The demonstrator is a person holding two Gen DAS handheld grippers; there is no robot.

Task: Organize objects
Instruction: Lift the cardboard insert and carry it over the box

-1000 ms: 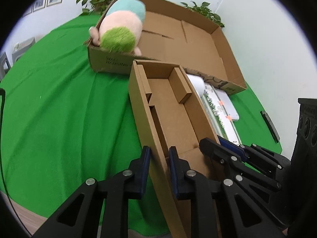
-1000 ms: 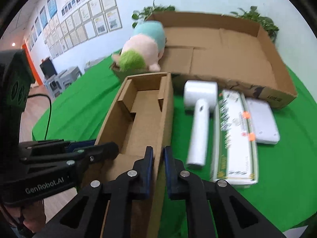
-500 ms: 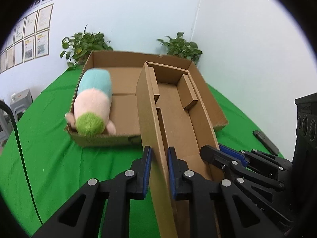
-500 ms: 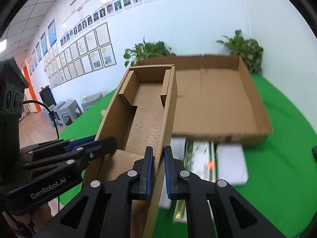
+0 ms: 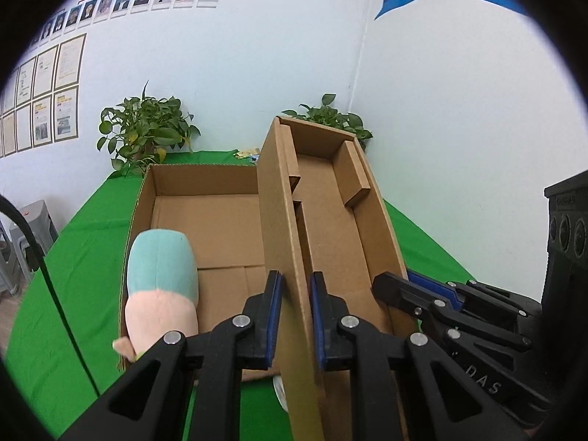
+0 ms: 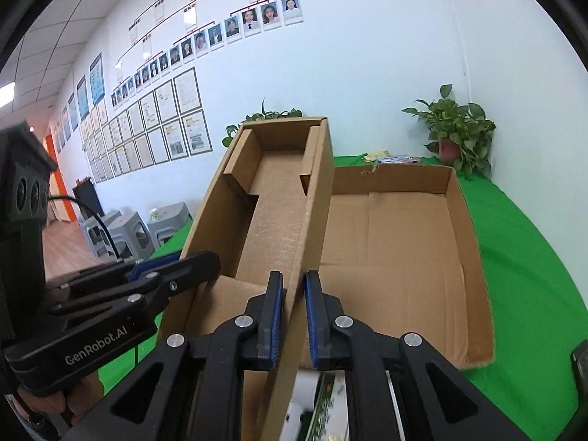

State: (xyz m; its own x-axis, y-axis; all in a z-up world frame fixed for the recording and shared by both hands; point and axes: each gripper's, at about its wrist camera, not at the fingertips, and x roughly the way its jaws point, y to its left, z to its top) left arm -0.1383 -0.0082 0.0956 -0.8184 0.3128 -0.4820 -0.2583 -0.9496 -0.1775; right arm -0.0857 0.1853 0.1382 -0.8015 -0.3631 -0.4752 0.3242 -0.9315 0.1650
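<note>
- Left wrist view, far left: green-covered worktop, a black cable crossing it at 9 o'clock, grey stools beyond the edge.
- Potted plant at 11 o'clock against the white wall, framed papers and portrait photos above it.
- Large open cardboard tray sits on the worktop at centre-left. Plush toy, teal and pink, lies inside along its left wall, around 8 o'clock.
- Narrow cardboard box is held up in the air, tilted, overlapping the tray's right half; open top, inner flaps visible.
- Left hand-held gripper at 6 o'clock: jaws narrow, clamped on the narrow box's left side wall, blue pads on either face.
- Right hand-held gripper shows at 4 o'clock in this view, its tip at the box's right wall.
- Right wrist view: left hand-held gripper comes in from 9 o'clock, nipping the box's left wall.
- Narrow cardboard box runs from 6 to 12 o'clock, off the worktop.
- Right hand-held gripper at 6 o'clock: jaws narrow, pinching the box's right side wall.
- Large tray at 3 o'clock, this end bare.
- White items below the jaws at 6 o'clock, too hidden to identify.
- Second potted plant at 1 o'clock in the corner.
</note>
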